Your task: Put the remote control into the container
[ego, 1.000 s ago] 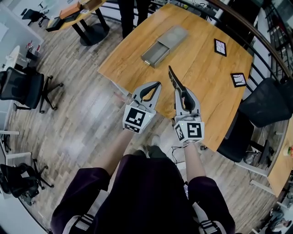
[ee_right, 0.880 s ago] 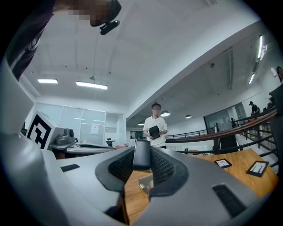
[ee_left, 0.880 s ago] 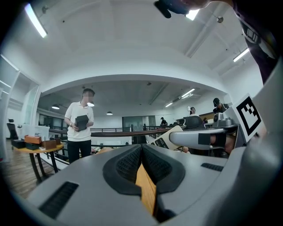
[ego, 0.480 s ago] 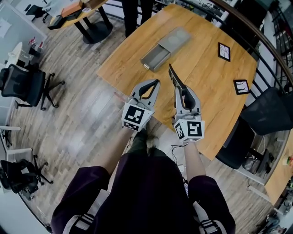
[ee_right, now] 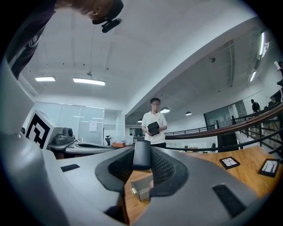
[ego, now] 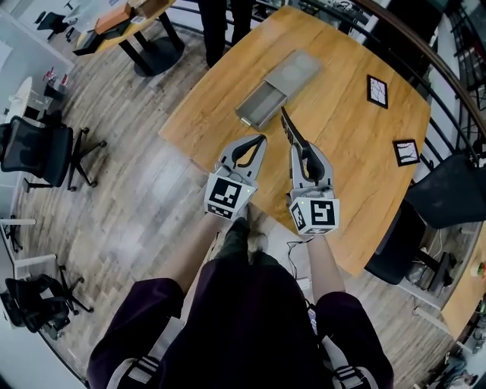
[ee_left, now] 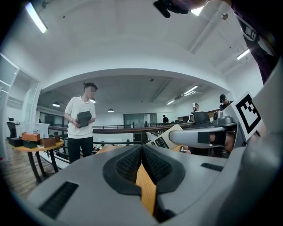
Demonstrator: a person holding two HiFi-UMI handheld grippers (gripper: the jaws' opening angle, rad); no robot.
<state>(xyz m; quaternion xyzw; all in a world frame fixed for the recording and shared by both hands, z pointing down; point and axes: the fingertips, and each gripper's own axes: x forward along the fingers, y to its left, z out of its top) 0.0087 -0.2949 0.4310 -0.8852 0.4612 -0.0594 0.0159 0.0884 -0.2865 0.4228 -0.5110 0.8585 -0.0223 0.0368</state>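
Note:
My right gripper is shut on the dark remote control, which juts forward past the jaws. The remote's tip is beside the near right corner of the grey container, an open drawer-like box on the wooden table. In the right gripper view the remote stands clamped between the ribbed pads, with the container below it. My left gripper is shut with nothing in it, just left of the right one. The left gripper view shows its pads pressed together and the remote at its right.
Two black-framed cards lie on the table's right side. A person holding a dark box stands beyond the table. Office chairs flank the area, and another table stands at the far left.
Both grippers have moved forward to the table, so the container now lies closer to the remote's tip. The right gripper's hold on the remote is unchanged, and the left stays shut.

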